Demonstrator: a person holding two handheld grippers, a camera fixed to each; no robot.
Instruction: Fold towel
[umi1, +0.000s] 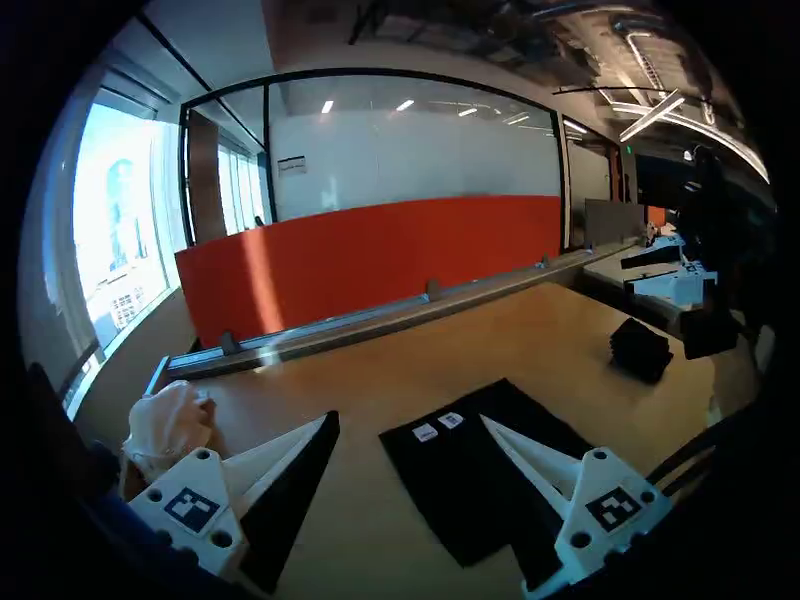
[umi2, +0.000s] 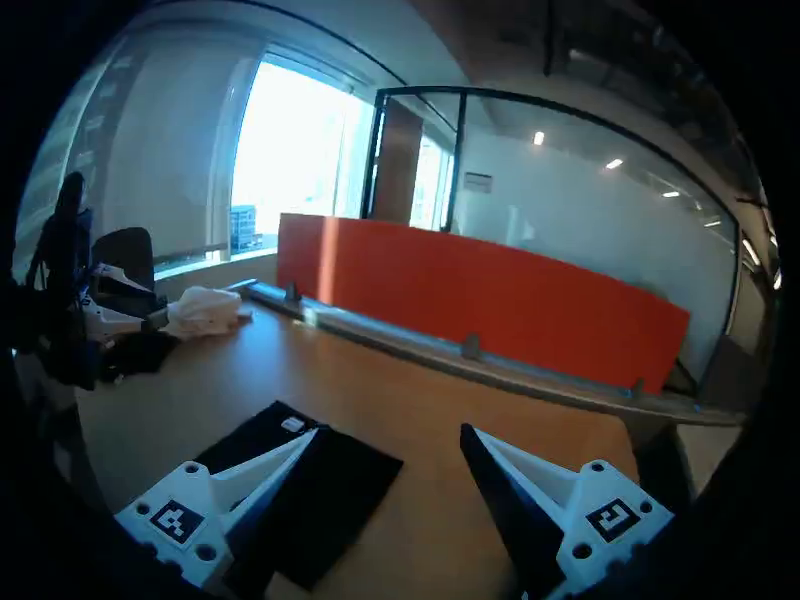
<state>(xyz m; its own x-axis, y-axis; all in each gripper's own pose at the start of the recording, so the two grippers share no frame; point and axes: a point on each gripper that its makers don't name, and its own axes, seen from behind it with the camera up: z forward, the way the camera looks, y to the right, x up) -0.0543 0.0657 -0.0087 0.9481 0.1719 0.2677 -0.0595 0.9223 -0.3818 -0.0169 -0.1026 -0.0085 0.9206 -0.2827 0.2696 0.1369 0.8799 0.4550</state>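
A black towel (umi1: 470, 490) lies flat on the wooden table (umi1: 520, 340), with two small white labels near its far edge. My left gripper (umi1: 408, 418) hovers open just above it; its right finger (umi1: 535, 462) is over the cloth and its left finger (umi1: 290, 455) is over bare wood. In the right gripper view the same towel (umi2: 335, 490) lies low and left. My right gripper (umi2: 392, 430) is open too, its left finger (umi2: 270, 465) above the towel's edge and its right finger (umi2: 520, 480) above bare table. Nothing is between either pair of fingers.
A folded black stack (umi1: 641, 347) sits at the table's right. A crumpled white cloth (umi1: 165, 425) (umi2: 200, 310) lies at the left, near the window. An orange partition (umi1: 380, 260) with a metal rail closes the far edge. Dark and white gear (umi2: 105, 300) stands at the far left.
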